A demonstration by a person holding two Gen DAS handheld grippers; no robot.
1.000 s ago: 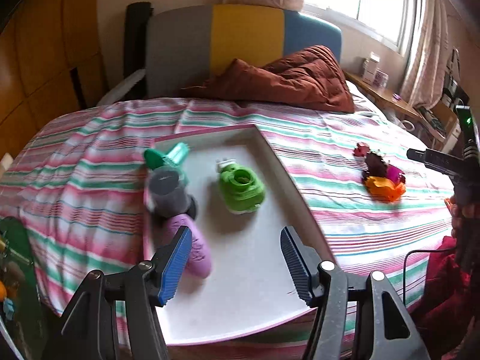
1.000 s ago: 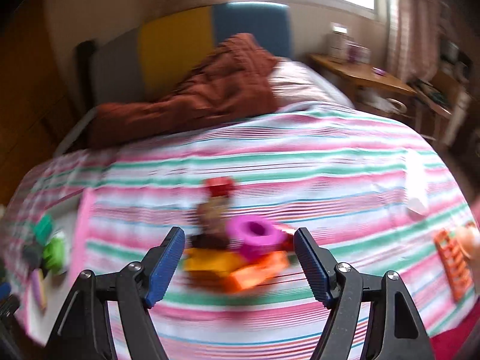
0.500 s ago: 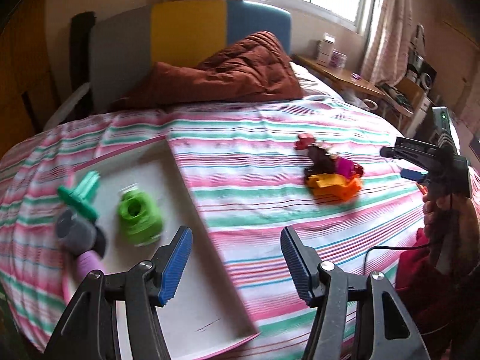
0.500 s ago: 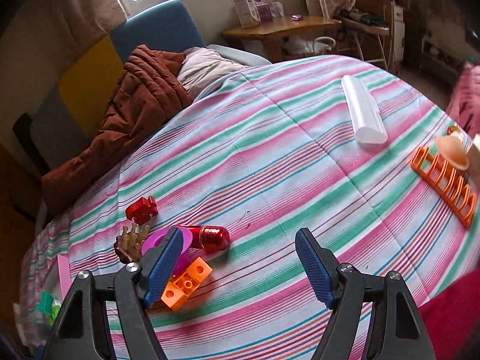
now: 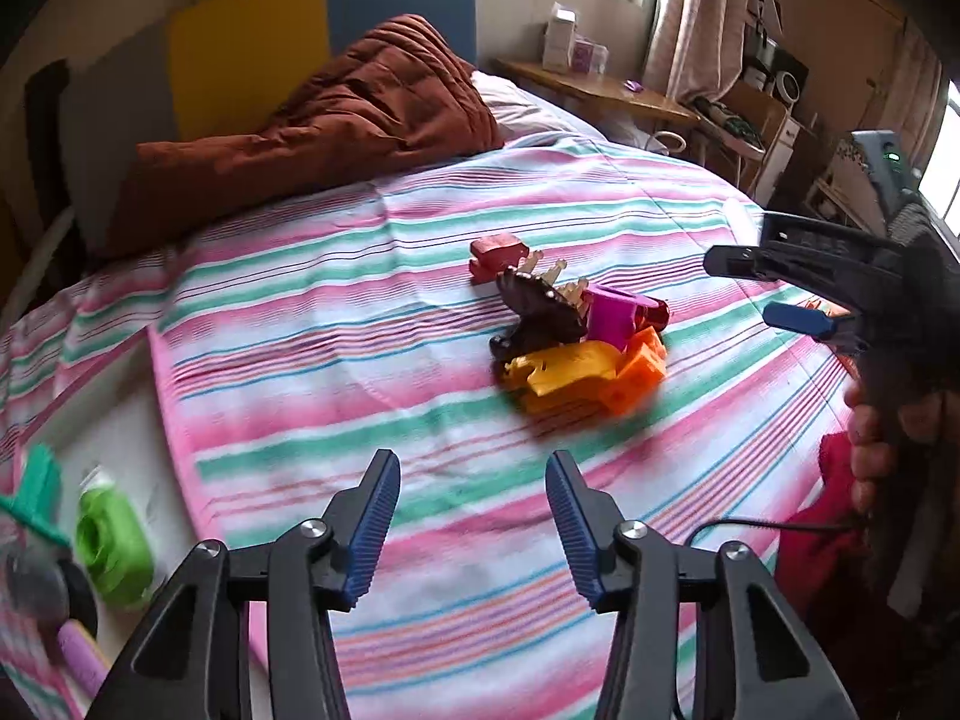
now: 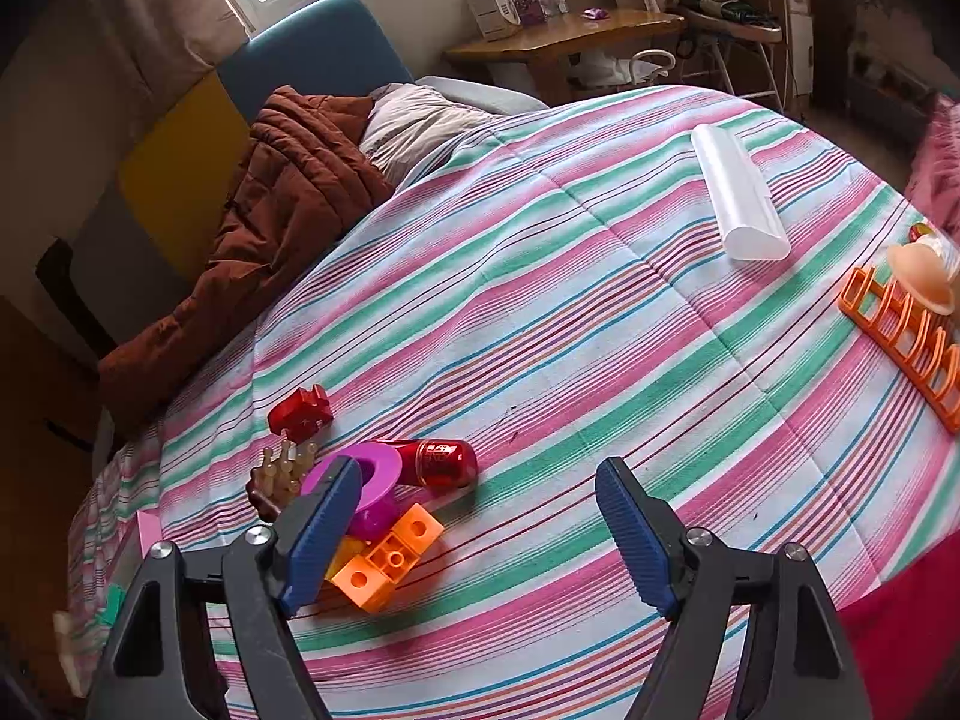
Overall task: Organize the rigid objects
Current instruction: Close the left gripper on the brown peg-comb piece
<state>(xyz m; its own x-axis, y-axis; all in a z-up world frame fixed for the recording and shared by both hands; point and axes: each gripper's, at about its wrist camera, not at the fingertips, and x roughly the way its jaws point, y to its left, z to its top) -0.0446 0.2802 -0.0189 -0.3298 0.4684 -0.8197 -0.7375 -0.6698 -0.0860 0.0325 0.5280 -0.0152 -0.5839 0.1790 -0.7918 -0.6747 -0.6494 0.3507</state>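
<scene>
Only the left wrist view shows the white tray with a pink rim [image 5: 161, 372] at the left edge of the striped bed cover [image 5: 372, 324]; on it lie four things: a green plastic ring-shaped toy [image 5: 111, 543], a teal plastic piece [image 5: 36, 495], a dark grey round object [image 5: 36, 585] and a lilac rod [image 5: 81, 657]. Only the right wrist view shows one translucent white tube [image 6: 738, 198], one orange slotted rack [image 6: 906, 342] and a peach-coloured cap [image 6: 921, 276] resting on that rack, all well apart from the toy pile. Both views show the pile in the middle of the bed: one red block [image 5: 498, 255] a little apart from the rest, one brown spiked piece [image 5: 537, 309], one magenta ring [image 6: 372, 471], one shiny red capsule [image 6: 441, 462], one yellow plastic piece [image 5: 561, 369] and one orange building brick [image 6: 387, 558], huddled together and touching. The left gripper [image 5: 473, 525] points down at the bed short of the pile, its fingers apart with nothing between them, having just been closing a little. The right gripper [image 6: 477, 531], held in a hand [image 5: 882, 420] at the right edge of the left view, tilts down just beside the pile; its fingers have just been opening and stand apart over bare cover, the left finger [image 6: 321, 531] overlapping the ring and brick in the view.
</scene>
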